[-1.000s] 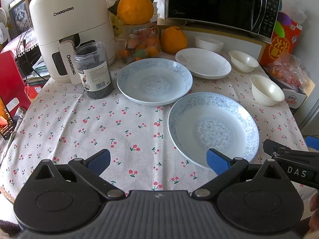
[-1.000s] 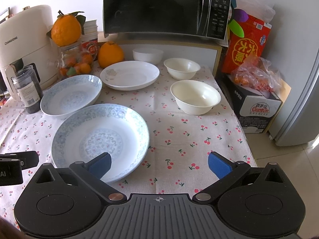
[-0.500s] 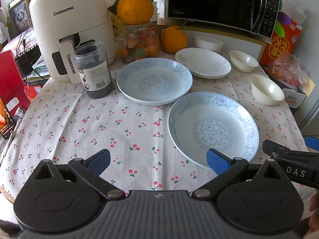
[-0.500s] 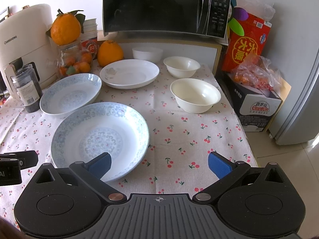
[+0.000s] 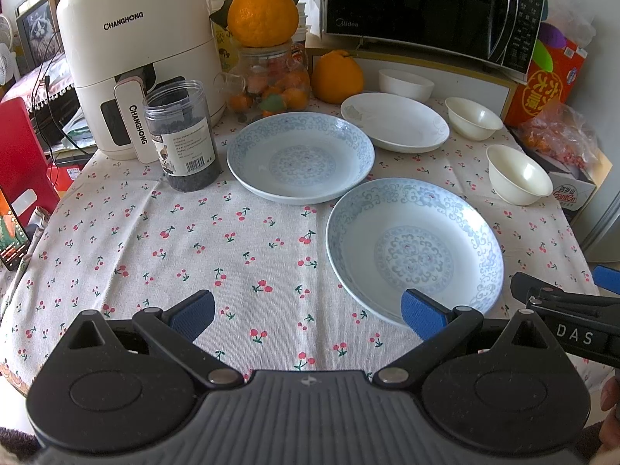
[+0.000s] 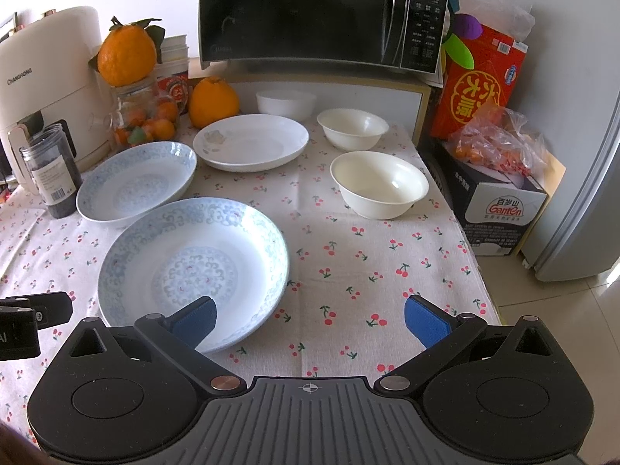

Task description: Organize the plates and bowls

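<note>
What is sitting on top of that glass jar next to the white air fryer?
A big orange with a leafy stem sits on the glass jar. Small orange fruits show inside; the jar's opening is covered by it.

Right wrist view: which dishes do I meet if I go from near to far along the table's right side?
Nearest cream bowl → second cream bowl → white bowl under the microwave.
</note>
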Tool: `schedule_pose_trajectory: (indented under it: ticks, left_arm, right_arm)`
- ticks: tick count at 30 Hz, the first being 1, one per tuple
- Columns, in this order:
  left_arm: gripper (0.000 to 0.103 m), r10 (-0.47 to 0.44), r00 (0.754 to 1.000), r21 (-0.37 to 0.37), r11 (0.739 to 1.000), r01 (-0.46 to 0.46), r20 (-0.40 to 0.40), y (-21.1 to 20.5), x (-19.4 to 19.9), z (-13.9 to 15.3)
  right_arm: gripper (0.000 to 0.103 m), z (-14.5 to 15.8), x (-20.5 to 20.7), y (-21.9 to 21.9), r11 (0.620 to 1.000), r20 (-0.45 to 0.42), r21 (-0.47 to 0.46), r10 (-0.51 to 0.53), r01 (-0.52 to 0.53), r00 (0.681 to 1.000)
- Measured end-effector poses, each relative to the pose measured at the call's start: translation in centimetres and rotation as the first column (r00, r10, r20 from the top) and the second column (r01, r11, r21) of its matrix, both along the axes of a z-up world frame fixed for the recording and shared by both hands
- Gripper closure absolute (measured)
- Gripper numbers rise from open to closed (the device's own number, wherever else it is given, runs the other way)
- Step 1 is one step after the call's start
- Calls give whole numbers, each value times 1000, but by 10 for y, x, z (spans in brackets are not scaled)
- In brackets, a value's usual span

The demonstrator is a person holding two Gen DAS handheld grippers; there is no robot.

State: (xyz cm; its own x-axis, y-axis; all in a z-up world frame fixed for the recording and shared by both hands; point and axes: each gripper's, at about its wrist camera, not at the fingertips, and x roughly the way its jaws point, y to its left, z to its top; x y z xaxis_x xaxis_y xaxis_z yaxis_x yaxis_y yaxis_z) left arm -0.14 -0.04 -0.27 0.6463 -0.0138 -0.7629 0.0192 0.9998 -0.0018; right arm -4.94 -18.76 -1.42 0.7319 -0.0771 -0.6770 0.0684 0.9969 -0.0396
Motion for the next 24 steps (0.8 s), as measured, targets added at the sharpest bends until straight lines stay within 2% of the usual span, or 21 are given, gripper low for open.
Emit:
schedule_pose_trajectory:
  ticks: [13,24]
  left_arm:
    - [0,-26,1000,-19,999,26,-17,0,-1,-4]
    - [0,-91,996,-39,995,92,22,-1,-1,1]
  right_arm:
    - [0,-3,1,-3,1000,-21,13,6,-5,1000]
    - [0,4,-1,-2,1000,-8,10,22,-22,1000]
